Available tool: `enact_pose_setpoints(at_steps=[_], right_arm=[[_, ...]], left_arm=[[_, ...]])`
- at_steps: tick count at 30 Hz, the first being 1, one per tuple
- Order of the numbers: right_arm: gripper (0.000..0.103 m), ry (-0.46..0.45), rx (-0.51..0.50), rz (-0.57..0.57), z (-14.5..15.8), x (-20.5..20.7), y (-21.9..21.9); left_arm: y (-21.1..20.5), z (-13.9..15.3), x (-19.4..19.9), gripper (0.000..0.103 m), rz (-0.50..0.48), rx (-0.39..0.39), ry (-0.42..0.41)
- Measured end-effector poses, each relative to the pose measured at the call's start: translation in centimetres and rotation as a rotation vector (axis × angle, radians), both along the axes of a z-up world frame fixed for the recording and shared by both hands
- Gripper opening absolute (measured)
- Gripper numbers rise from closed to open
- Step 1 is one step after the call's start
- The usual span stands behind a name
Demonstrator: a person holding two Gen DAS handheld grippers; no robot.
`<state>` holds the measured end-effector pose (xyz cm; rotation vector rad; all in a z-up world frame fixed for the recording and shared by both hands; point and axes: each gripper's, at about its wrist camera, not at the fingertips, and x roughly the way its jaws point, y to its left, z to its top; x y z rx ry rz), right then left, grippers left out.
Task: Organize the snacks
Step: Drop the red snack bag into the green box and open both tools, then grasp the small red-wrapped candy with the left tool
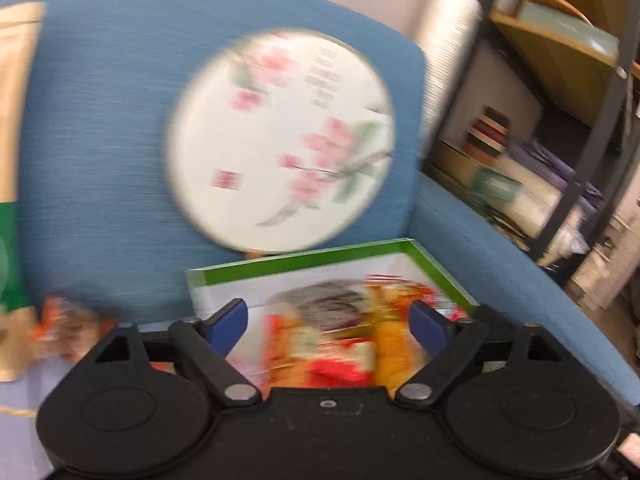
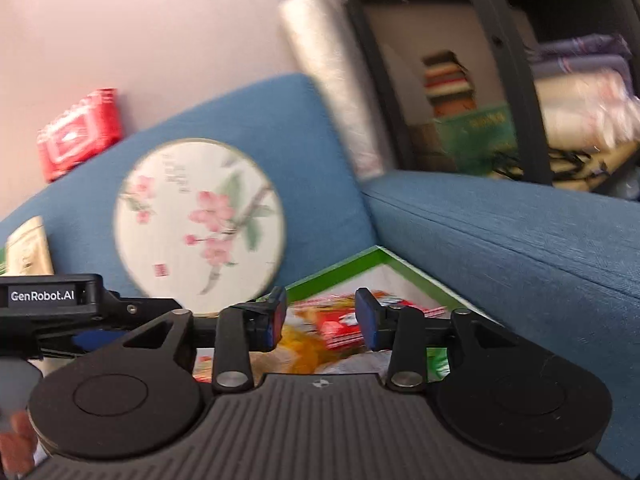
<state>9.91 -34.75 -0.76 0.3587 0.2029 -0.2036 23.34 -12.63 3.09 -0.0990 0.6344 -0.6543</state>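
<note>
Left wrist view, nearest first: left gripper (image 1: 328, 326), one of two, jaws spread wide, blue pads (image 1: 228, 326) clear of everything, nothing clamped. Just past the fingertips and below them, snack packets (image 1: 340, 344) piled in a green-edged box (image 1: 304, 260); too blurred to count, red, orange and one dark round wrapper at least. Probably heaped there as the collecting spot for the tidy-up. Off to the left of the gripper, outside the box, one loose orange packet (image 1: 68, 324) on the seat, likely next to go in. Further left, one tall gold-and-green pouch (image 1: 12, 160), upright against the backrest. Straight ahead beyond the box, one round flowered fan (image 1: 280, 140), leaned on the blue sofa (image 1: 100, 140) back, apparently propped only by the cushion.

Right wrist view: right gripper (image 2: 320, 316) partly spread, a clear gap between the pads, nothing pinched, aimed over the same box (image 2: 340, 268) with packets (image 2: 340, 328) just ahead. Left gripper (image 2: 100, 320) seen alongside to the left, a hand (image 2: 18, 440) at the lower left edge. Beyond, up on the sofa back, one red wipes pack (image 2: 80, 132). Far right, one dark shelf rack (image 2: 500, 80), stacked with folded goods, and one silvery roll (image 2: 332, 80) standing beside it.
</note>
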Motion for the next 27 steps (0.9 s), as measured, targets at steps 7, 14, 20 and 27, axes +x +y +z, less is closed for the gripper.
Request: enact_pose_setpoints(at_steps=[7,14,20,27], right_arm=[[0.095,0.015,-0.086,0.241,-0.1,-0.4,6.2],[0.094,0.058,-0.196,0.357,-0.9,-0.4,10.1],[0.093,0.078,-0.203,0.389,-1.3,-0.1,10.4],[0.089,0.098,-0.222,0.419,-1.7,0.0,11.3]], left_arm=[[8.7,-2.2,0.3,0.103,0.189,0.039,0.084],[10.6,-4.9,1.4,0.103,0.294,0.06,0.137],[10.5,-6.5,3.2,0.103,0.374,0.098,0.133],[10.9,-7.3,4.3,0.103,0.396,0.105,0.129]])
